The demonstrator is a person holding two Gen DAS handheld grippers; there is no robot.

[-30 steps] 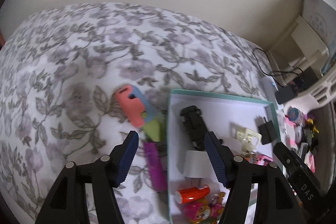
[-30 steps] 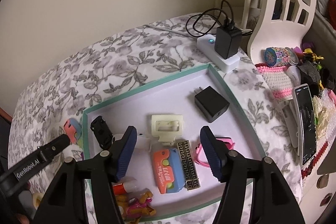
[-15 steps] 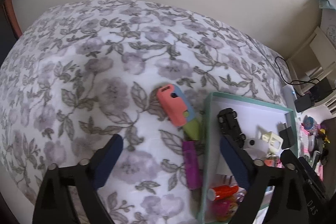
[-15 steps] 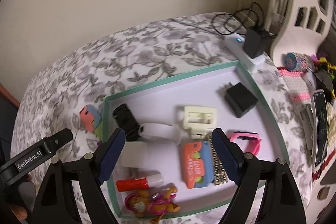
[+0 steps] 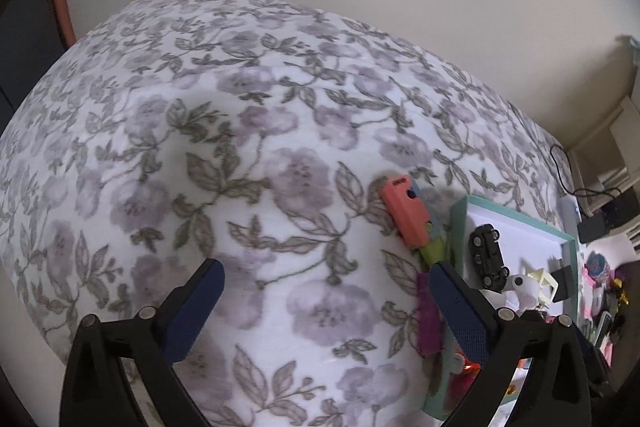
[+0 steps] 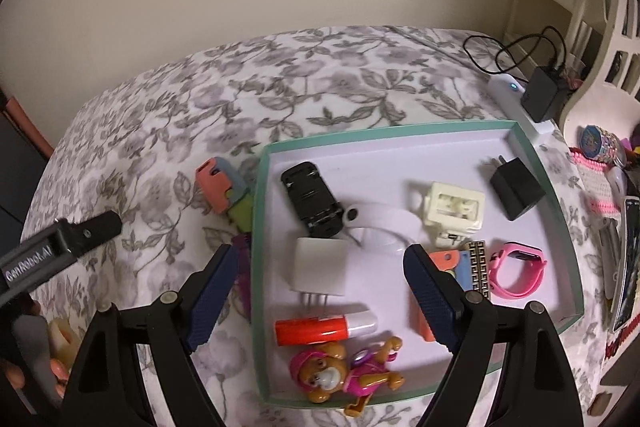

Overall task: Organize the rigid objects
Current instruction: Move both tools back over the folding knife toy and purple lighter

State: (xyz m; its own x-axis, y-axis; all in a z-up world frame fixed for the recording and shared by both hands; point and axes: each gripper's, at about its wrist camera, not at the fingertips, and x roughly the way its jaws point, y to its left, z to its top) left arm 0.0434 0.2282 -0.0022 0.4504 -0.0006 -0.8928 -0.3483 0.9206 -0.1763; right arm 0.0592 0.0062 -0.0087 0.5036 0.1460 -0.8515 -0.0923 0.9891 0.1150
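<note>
A teal-rimmed tray (image 6: 384, 133) lies on a floral bedspread. It holds a black toy car (image 6: 312, 199), a white plug charger (image 6: 320, 267), a red glue stick (image 6: 320, 329), a toy bear (image 6: 344, 375), a cream clip (image 6: 454, 207), a black adapter (image 6: 516, 189) and a pink watch (image 6: 518, 269). My right gripper (image 6: 320, 279) hangs open above the charger, holding nothing. Left of the tray lie a coral-and-blue piece (image 5: 404, 215), a green piece (image 5: 434, 251) and a purple piece (image 5: 426, 311). My left gripper (image 5: 320, 291) is open over bare bedspread, left of them.
A power strip with a black plug (image 6: 540, 99) sits beyond the tray's far right corner. A phone (image 6: 630, 259), a tape roll (image 6: 596, 139) and a white openwork shelf crowd the right side. A hand (image 6: 40, 359) holds the left gripper at lower left.
The left gripper has swung left off the tray and opened wider; the white charger stays lying in the tray. The right gripper has drawn back and shifted left, so more of the tray shows.
</note>
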